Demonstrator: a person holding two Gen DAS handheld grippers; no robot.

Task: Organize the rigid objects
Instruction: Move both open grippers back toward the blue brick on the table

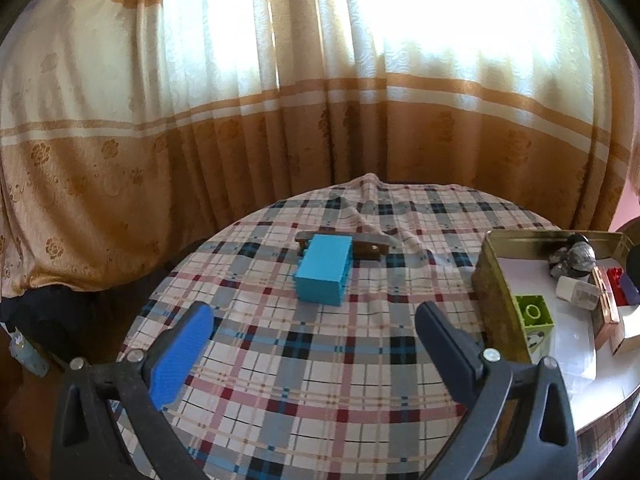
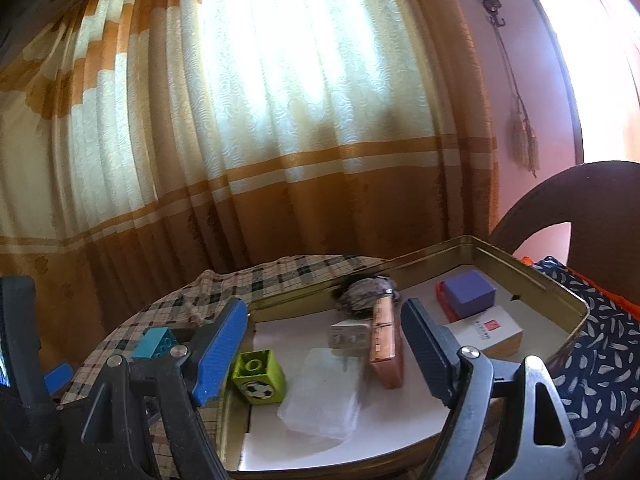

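A turquoise toy brick (image 1: 322, 273) lies on the plaid tablecloth (image 1: 320, 360), with a brown flat piece (image 1: 370, 246) just behind it. My left gripper (image 1: 314, 322) is open and empty, a short way in front of the brick. A gold tin box (image 2: 520, 268) holds a green brick with a football picture (image 2: 258, 376), a copper-coloured case (image 2: 386, 350), a white plug (image 2: 349, 338), a clear plastic box (image 2: 324, 396), a purple block (image 2: 469, 293), a white carton (image 2: 486, 330) and a grey lump (image 2: 366, 290). My right gripper (image 2: 324, 336) is open and empty above the tin. The turquoise brick shows at its left (image 2: 154, 342).
The round table stands against orange and cream curtains (image 1: 280, 120). The tin (image 1: 490, 272) sits at the table's right side. A dark chair (image 2: 592, 216) with patterned fabric (image 2: 600, 352) stands right of the tin. My left gripper's frame (image 2: 20, 340) shows at the left edge of the right wrist view.
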